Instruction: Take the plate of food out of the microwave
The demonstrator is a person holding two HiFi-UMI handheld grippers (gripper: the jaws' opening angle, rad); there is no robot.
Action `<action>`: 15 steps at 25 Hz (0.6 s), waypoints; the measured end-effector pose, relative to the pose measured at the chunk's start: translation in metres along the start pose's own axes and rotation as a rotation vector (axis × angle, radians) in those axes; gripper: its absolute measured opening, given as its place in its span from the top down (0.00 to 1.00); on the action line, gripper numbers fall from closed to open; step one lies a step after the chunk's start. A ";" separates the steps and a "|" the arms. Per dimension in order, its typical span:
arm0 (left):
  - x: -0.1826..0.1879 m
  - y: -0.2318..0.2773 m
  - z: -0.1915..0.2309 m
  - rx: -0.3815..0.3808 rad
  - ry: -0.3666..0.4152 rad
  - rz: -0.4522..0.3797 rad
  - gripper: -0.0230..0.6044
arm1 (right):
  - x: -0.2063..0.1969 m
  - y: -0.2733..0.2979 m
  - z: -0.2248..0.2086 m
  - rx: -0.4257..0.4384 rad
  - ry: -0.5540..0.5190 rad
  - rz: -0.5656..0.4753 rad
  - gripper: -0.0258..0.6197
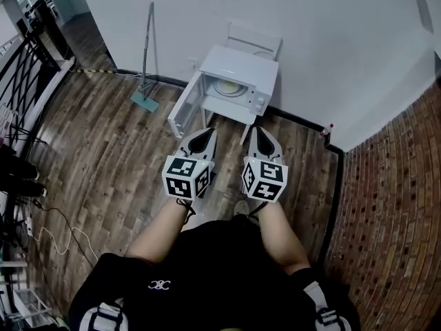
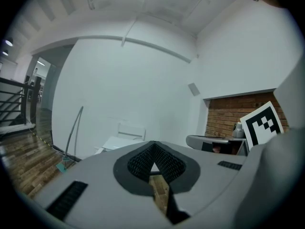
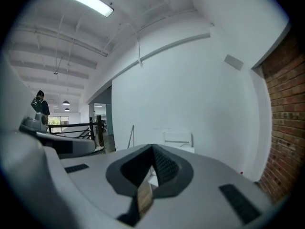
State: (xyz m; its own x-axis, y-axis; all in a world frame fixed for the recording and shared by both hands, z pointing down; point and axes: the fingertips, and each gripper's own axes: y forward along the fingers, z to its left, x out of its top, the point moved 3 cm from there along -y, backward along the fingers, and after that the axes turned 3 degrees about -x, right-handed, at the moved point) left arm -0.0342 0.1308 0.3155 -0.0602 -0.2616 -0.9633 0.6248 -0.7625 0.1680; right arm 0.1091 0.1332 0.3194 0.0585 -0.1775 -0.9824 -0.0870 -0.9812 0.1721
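The microwave [image 1: 242,74] sits upper centre in the head view, white, close to the white wall, and its door [image 1: 185,110] is swung wide open toward the left of the frame. The plate of food [image 1: 229,87] lies inside the open cavity, a pale round dish with something yellowish on it; what the food is cannot be made out. The control panel with its knobs is on the right side of the microwave's front.

Both grippers are held side by side lower in the frame than the microwave, pointing at it and well apart from it. The left gripper [image 1: 204,136] has its jaws together with nothing between them; in its own view the tips [image 2: 153,143] meet, and only wooden floor shows through the gap below them. The right gripper [image 1: 262,135] also has its jaws together and holds nothing, its tips [image 3: 153,148] touching in its own view.

A white chair [image 1: 255,38] stands behind the microwave against the wall. A long-handled mop [image 1: 147,61] leans on the wall to the left of the open door. A brick wall [image 1: 393,205] fills the right side.
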 end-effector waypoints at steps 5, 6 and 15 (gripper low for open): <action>0.014 0.062 -0.008 0.035 0.006 0.003 0.96 | 0.018 0.047 -0.039 0.054 -0.021 -0.012 0.94; 0.014 0.074 -0.010 0.035 0.002 0.009 0.96 | 0.019 0.055 -0.047 0.064 -0.019 -0.008 0.94; 0.022 0.166 -0.020 0.085 -0.003 0.038 0.96 | 0.022 0.113 -0.109 0.141 -0.003 0.022 0.94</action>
State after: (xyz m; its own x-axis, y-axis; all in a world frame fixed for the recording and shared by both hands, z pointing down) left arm 0.0838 0.0104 0.3181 -0.0403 -0.2929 -0.9553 0.5581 -0.7996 0.2217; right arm 0.2093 0.0101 0.3250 0.0518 -0.1982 -0.9788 -0.2272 -0.9568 0.1817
